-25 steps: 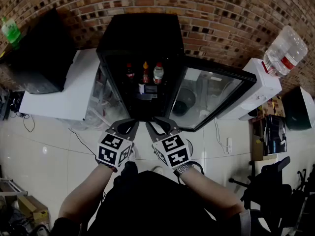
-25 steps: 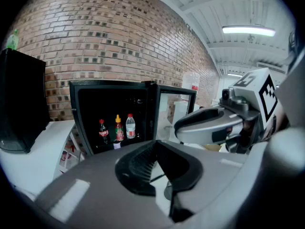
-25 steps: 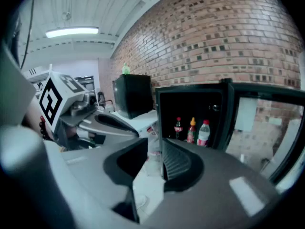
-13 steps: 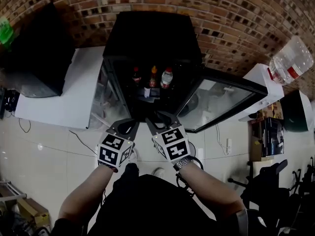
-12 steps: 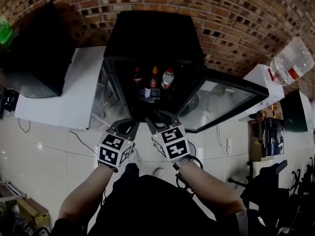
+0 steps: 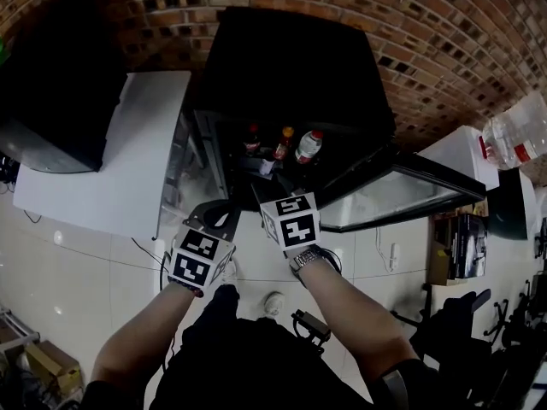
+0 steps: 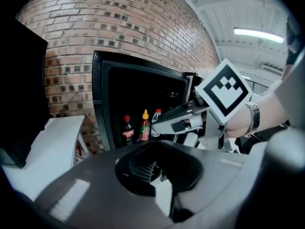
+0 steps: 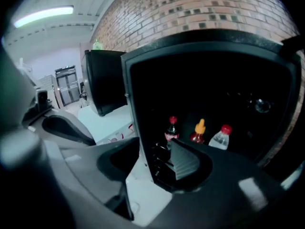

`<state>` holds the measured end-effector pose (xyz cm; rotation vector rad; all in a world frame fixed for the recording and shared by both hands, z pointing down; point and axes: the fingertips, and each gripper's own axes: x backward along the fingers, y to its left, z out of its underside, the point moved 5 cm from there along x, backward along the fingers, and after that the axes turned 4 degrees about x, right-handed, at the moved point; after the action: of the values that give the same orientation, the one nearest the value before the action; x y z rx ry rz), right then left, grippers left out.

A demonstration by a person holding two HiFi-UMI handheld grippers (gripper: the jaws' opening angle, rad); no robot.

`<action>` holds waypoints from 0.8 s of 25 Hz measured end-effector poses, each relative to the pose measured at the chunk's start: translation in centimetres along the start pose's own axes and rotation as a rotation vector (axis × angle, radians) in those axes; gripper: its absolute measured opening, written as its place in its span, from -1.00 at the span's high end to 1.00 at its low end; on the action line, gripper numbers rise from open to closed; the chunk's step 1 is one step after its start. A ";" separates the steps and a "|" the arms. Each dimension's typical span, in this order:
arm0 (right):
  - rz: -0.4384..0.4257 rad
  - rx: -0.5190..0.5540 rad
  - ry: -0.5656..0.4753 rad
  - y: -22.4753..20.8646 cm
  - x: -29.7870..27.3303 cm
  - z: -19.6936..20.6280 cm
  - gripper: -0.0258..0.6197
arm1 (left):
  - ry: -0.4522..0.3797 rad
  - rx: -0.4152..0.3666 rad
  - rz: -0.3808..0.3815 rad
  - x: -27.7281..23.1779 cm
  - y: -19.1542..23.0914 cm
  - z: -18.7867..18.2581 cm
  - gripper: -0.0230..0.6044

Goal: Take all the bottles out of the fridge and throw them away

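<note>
Three bottles stand in a row in the open black fridge (image 6: 291,67): a cola bottle (image 6: 251,140), a red sauce bottle with an orange cap (image 6: 283,144) and a clear bottle with a red cap (image 6: 308,146). My right gripper (image 6: 272,190) reaches toward the fridge mouth just below them. In the right gripper view the right gripper (image 8: 159,151) is open; its jaws have just been opening and nothing is between them. The cola bottle (image 8: 172,130) is straight ahead. My left gripper (image 6: 220,213) hangs back at the fridge's lower left edge, shut and empty, as the left gripper view (image 7: 152,147) shows.
The fridge's glass door (image 6: 402,195) swings open to the right. A white cabinet (image 6: 111,152) with a black box (image 6: 51,84) on it stands to the left. A water dispenser (image 6: 513,139) is at the far right. Behind everything runs a brick wall (image 6: 444,24).
I have come closer to the fridge. My right gripper has moved forward toward the bottles and its jaws have spread. My left gripper has come forward too and stays shut.
</note>
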<state>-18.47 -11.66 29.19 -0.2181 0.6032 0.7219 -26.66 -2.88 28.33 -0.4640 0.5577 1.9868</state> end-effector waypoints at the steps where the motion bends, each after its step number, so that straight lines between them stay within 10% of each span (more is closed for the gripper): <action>1: 0.007 -0.002 0.004 -0.2 -1.0 -0.2 0.32 | 0.006 0.001 -0.001 -0.2 0.5 0.1 0.92; 20: 0.141 -0.004 0.129 -5.0 -16.8 -0.8 0.03 | 0.075 0.017 0.020 -2.7 7.4 2.2 0.92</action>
<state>-25.34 -24.98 38.31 -0.2280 0.7452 0.8498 -32.22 -6.63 32.96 -0.5264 0.6279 1.9886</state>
